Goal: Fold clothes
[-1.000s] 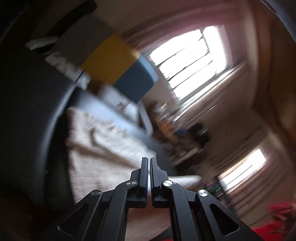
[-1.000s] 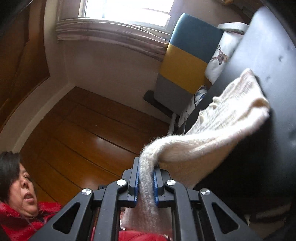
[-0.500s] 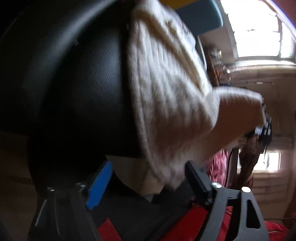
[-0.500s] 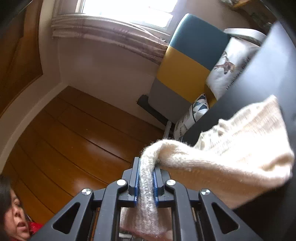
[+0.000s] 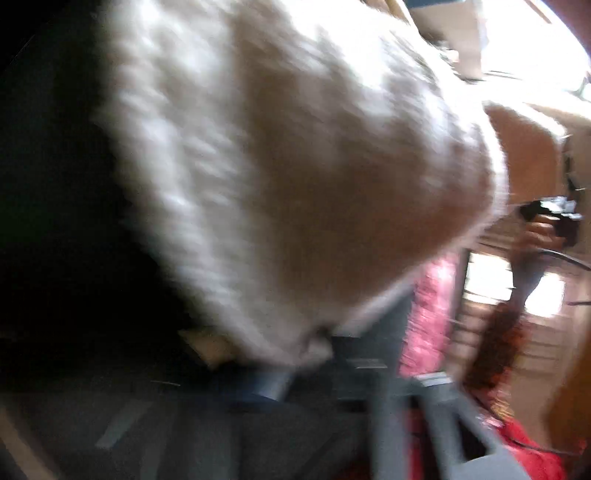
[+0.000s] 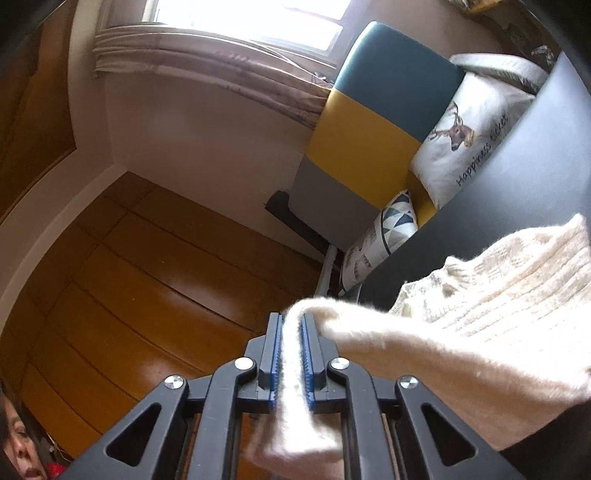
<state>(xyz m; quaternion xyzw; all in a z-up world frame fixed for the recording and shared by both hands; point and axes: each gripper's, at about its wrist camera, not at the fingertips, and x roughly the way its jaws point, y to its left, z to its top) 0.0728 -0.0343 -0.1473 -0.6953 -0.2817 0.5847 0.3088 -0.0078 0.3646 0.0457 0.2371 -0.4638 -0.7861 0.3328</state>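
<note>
wooden floor (image 6: 155,266), window (image 6: 243,22), deer cushion (image 6: 469,136), striped chair (image 6: 369,122)

Left wrist view: heavy motion blur throughout, nothing sharp. Cream knit garment (image 5: 295,177) smeared, lit bright along its left flank, shaded brown in the middle. Left third of frame nearly black. Blown-out glare top right and from a small window (image 5: 491,273) at right. Gripper frame at bottom a grey smudge.

Right wrist view: mostly crisp, daylit. Window (image 6: 251,18) at top overexposed, no detail in panes. Soft sheen on wooden floor (image 6: 147,266). Strong fisheye bending of walls and skirting; dark vignette in corners. Slight blur on knit below the jaws.
</note>
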